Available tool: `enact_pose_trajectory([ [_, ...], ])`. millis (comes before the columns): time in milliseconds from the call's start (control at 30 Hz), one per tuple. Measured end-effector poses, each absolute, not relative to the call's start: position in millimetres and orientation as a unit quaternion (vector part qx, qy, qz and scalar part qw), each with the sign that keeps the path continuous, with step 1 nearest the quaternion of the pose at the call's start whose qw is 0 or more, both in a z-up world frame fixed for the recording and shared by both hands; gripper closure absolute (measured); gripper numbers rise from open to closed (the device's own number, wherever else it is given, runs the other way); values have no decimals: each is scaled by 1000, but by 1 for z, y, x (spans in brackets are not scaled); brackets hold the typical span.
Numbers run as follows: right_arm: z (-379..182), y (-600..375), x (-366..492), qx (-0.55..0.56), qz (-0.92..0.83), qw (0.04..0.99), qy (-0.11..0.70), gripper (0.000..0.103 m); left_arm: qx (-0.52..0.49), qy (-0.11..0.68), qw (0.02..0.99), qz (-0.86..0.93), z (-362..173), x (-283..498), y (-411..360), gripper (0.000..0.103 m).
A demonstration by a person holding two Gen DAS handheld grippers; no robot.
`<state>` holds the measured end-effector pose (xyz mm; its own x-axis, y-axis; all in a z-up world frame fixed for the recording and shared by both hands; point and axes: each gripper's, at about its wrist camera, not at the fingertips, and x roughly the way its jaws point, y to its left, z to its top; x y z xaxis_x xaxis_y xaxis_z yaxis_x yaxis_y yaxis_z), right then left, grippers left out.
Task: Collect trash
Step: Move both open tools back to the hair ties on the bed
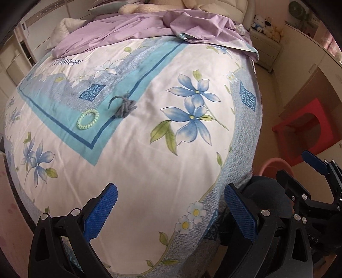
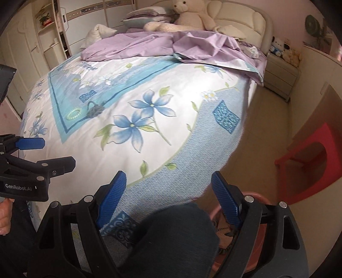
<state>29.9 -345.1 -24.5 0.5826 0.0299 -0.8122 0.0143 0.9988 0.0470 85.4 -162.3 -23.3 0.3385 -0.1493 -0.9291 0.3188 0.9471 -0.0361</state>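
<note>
A: A bedroom is shown. A bed (image 1: 139,171) is covered by a white quilt printed with blue flowers, and a lilac sheet (image 1: 132,36) is bunched toward the headboard end. Beige flooring, a pale nightstand (image 2: 280,79) and a red stool (image 2: 316,162) are seen beyond the bed's right edge.

B: And the trash?

A: Two small items are seen lying on the quilt's turquoise panel, left of the bed's middle: a green coiled ring (image 1: 88,119) and, just beside it, a grey frayed clump (image 1: 126,107). Both are well apart from the grippers.

B: What is given by one view only?

A: A cream teddy bear (image 2: 186,17) at the headboard is shown whole only by the right wrist camera, as are a pink bin (image 2: 258,216) with scraps inside, below the right gripper (image 2: 168,201), and wall shelves (image 2: 53,36). A dark-clothed knee (image 2: 171,239) is seen beside the bin.

B: The jaws?

A: Two grippers are counted. The left gripper (image 1: 171,211) is held above the bed's foot edge with jaws wide apart and nothing between them. The right gripper's jaws are likewise spread and empty.
</note>
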Motion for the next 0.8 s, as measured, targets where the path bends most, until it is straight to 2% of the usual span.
enact_pose_trajectory([
  [300, -25, -291, 61, -2, 49, 889, 456, 23, 42, 561, 821, -97, -31, 108, -100, 5],
  [800, -34, -218, 125, -24, 111, 884, 455, 23, 28, 561, 825, -60, -54, 158, -45, 5],
])
